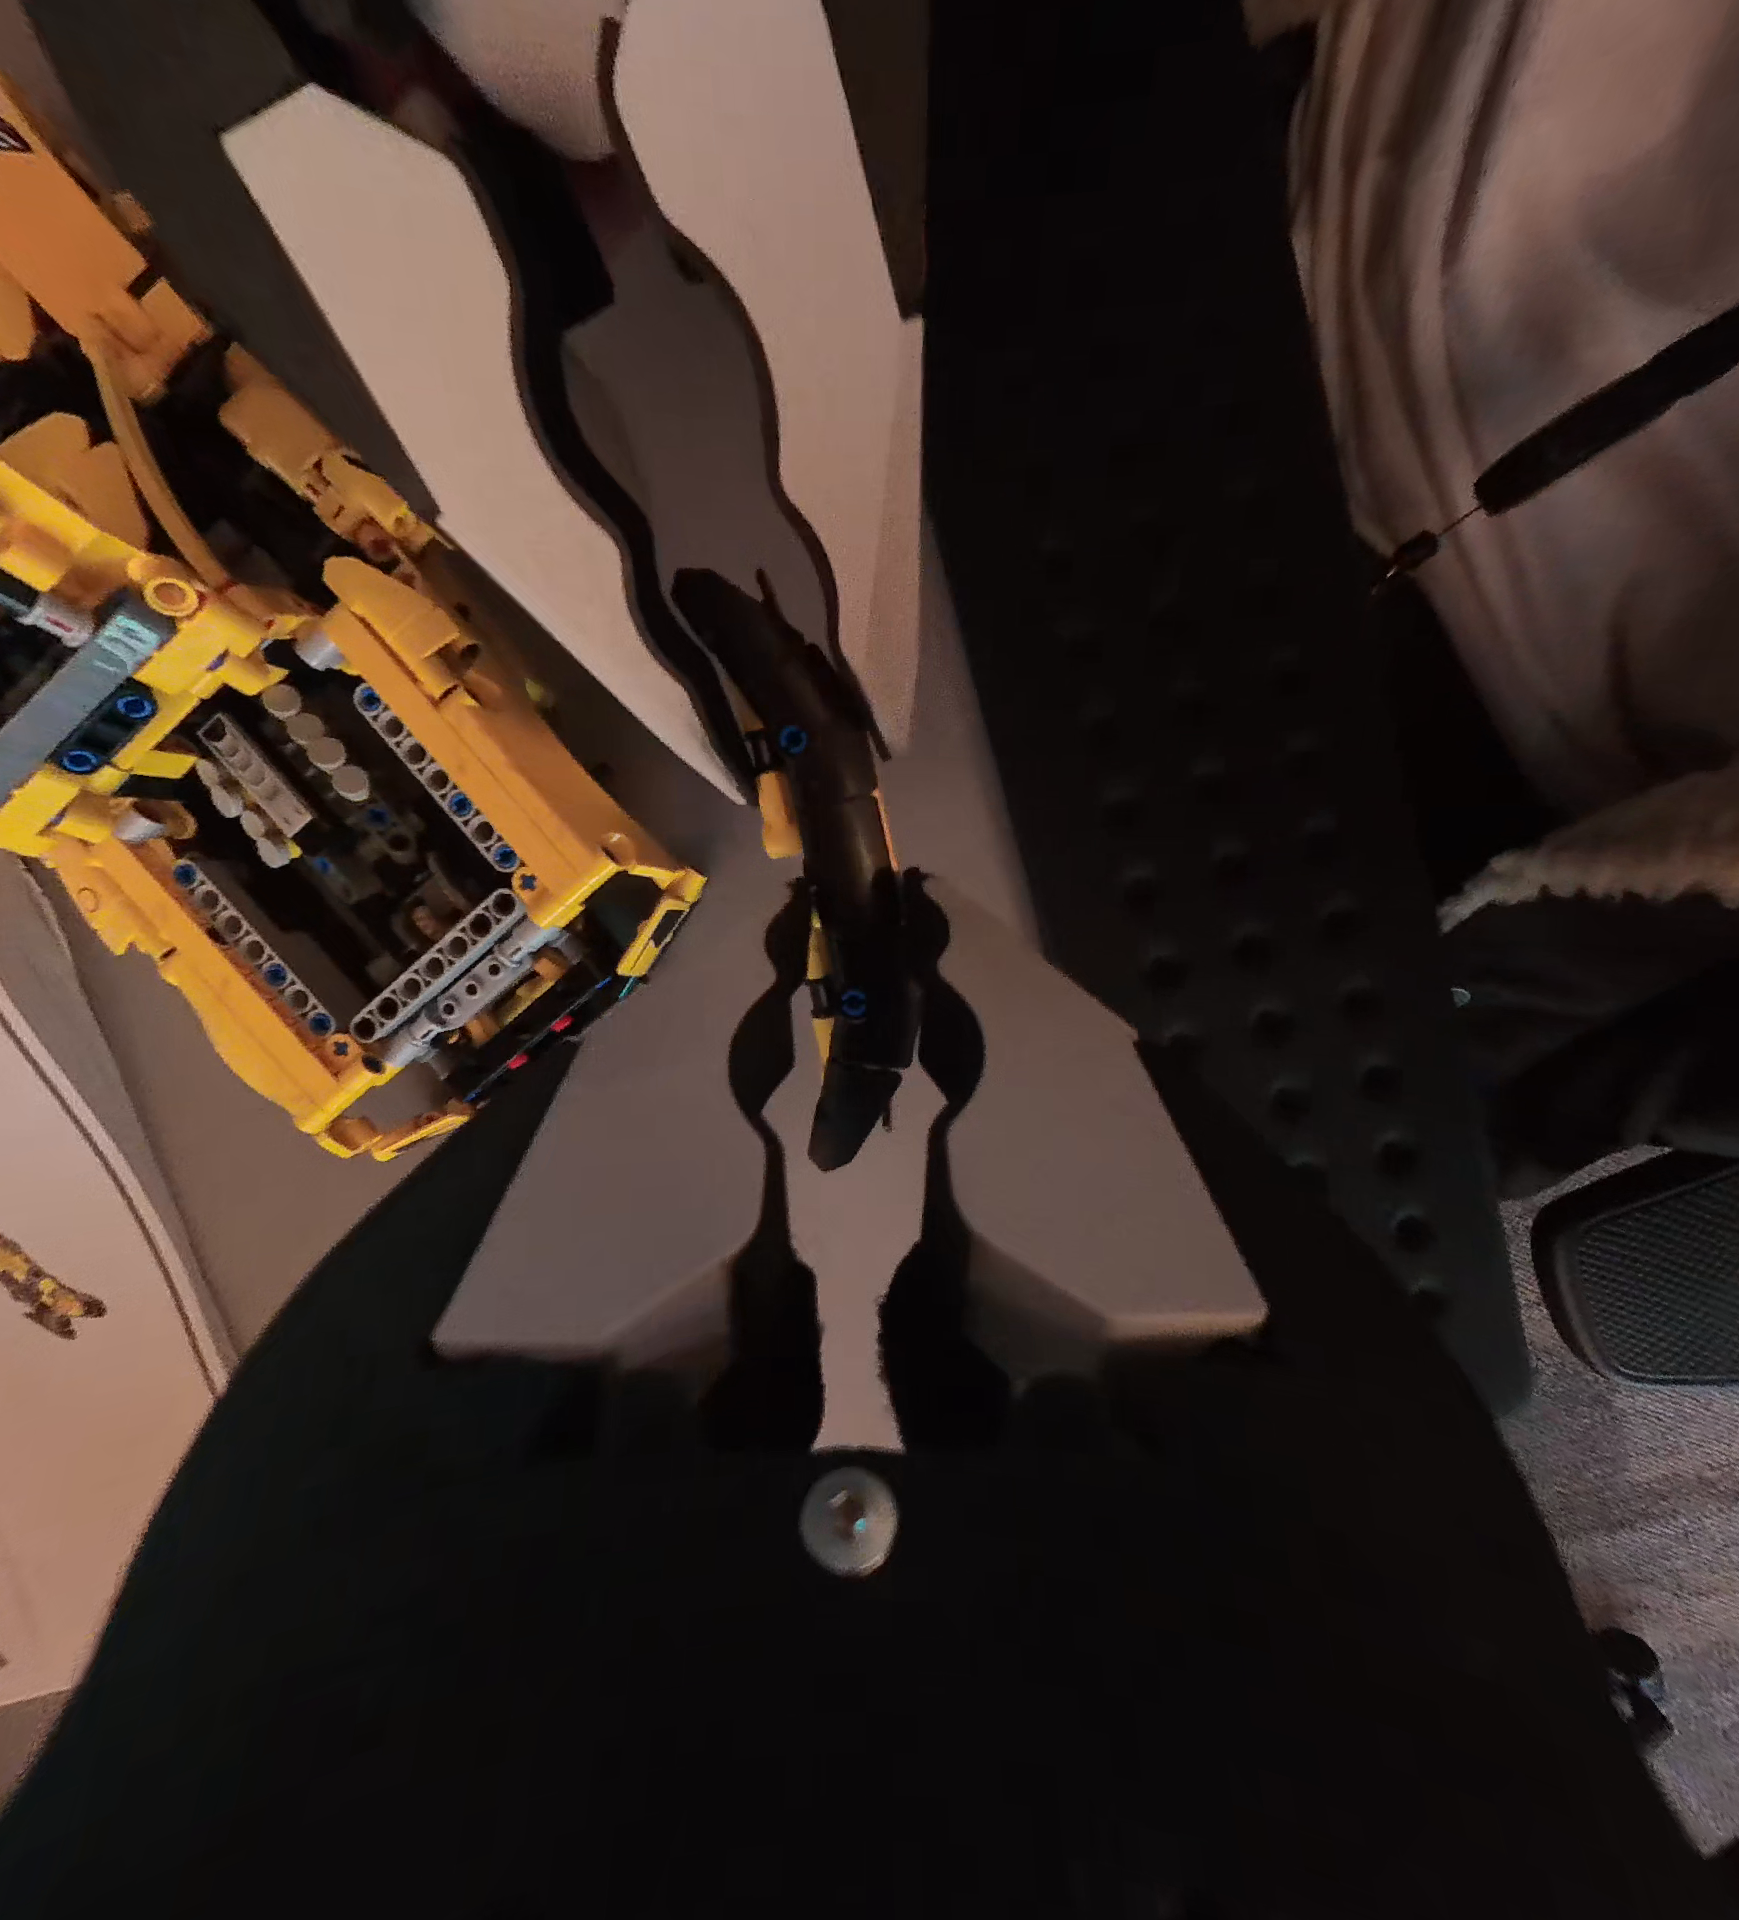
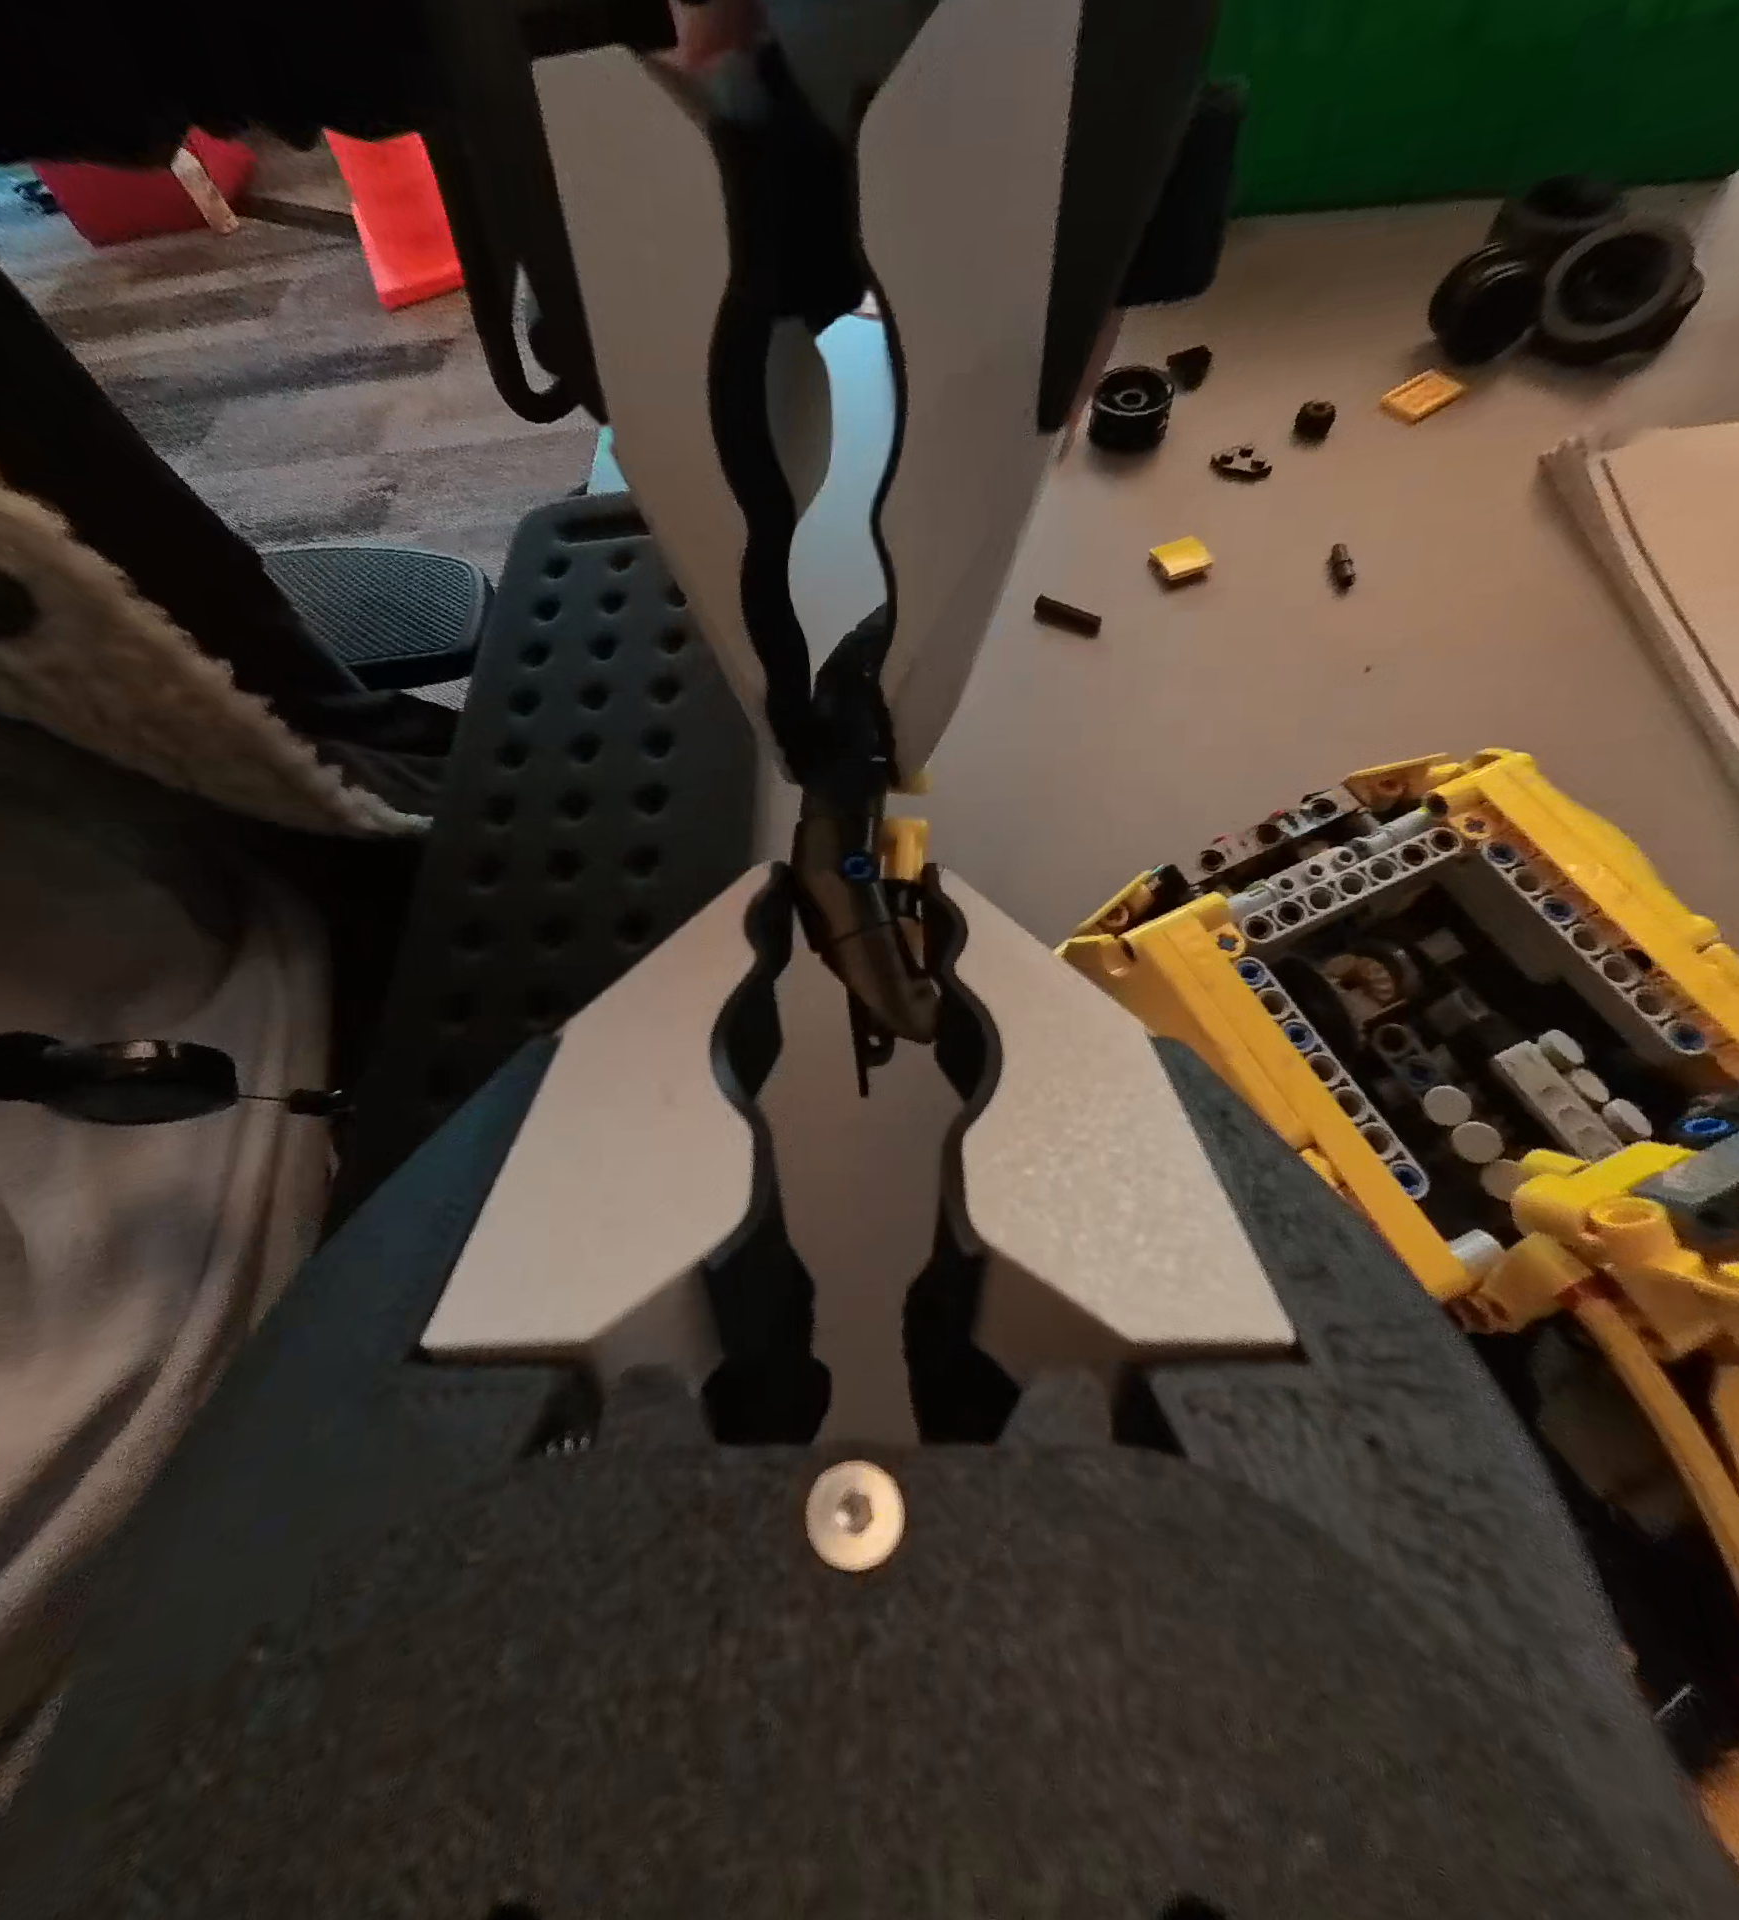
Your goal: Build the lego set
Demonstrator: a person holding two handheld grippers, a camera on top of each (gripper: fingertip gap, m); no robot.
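Observation:
A curved black Lego sub-assembly [image 1: 844, 821] with yellow parts and blue pins hangs in the air between both grippers. My left gripper [image 1: 857, 909] is shut on its near end. My right gripper [image 1: 811, 753] comes in from the top and is shut on its far end. In the right wrist view the same piece [image 2: 837, 847] sits between my right gripper [image 2: 860, 894] below and my left gripper [image 2: 844, 764] above. The big yellow Lego car model [image 1: 273, 727] lies on the table to the left, with its open grey-beam frame facing up; it also shows in the right wrist view [image 2: 1467, 1039].
Loose parts lie on the table: black tyres [image 2: 1571, 281], a small wheel [image 2: 1130, 407], yellow tiles [image 2: 1179, 561] and black pins [image 2: 1065, 613]. An instruction booklet [image 2: 1727, 623] lies at the right. A black perforated chair part [image 2: 574, 748] and a person's clothing are close by. The tips of both grippers are at nearly the same place.

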